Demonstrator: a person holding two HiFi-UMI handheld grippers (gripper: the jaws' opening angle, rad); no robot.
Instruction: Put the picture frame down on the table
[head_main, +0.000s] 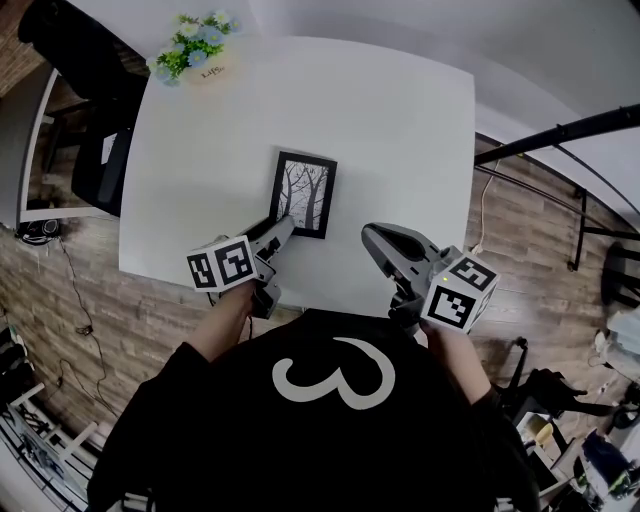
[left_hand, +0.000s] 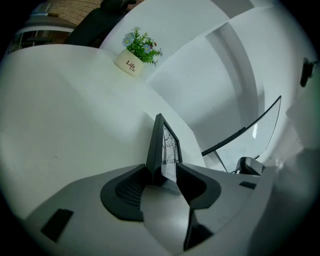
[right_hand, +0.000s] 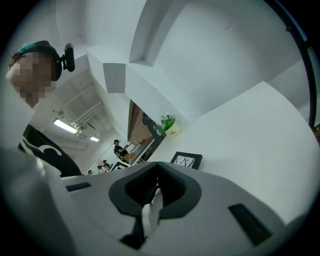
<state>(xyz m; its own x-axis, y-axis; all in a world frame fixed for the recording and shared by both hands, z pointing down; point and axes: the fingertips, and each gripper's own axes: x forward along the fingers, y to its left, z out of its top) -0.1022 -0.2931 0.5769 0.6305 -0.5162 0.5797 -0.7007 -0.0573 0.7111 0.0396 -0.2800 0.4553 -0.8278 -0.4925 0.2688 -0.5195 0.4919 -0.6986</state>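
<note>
The fingers (left_hand: 127, 190) of the left gripper (left_hand: 167, 172) are clamped on the near edge of the picture frame (head_main: 303, 193). One pad sits on the black back and the other on the glass side, at the frame's lower left corner as the head view shows it. The frame sits in the middle of the white table (head_main: 400, 120), its tree print facing up. It looks to be lying flat or very nearly so, though no view makes clear whether its whole back touches the tabletop. On that reading, the lowering is done or almost done. What is left is to part the jaws, let the frame rest on its own, and draw the gripper back towards the table's near edge. The left gripper reaches in low from that edge, angled up and to the right towards the frame. Its marker cube (head_main: 222, 265) is over the table's rim, and the bare forearm (head_main: 215, 330) runs back to the person's body. The right gripper (right_hand: 156, 182) has its jaws brought together on nothing. It hovers just right of the frame and apart from it, near the table's front edge. A small flower pot (head_main: 203, 62) stands well apart, at the far left corner.
</note>
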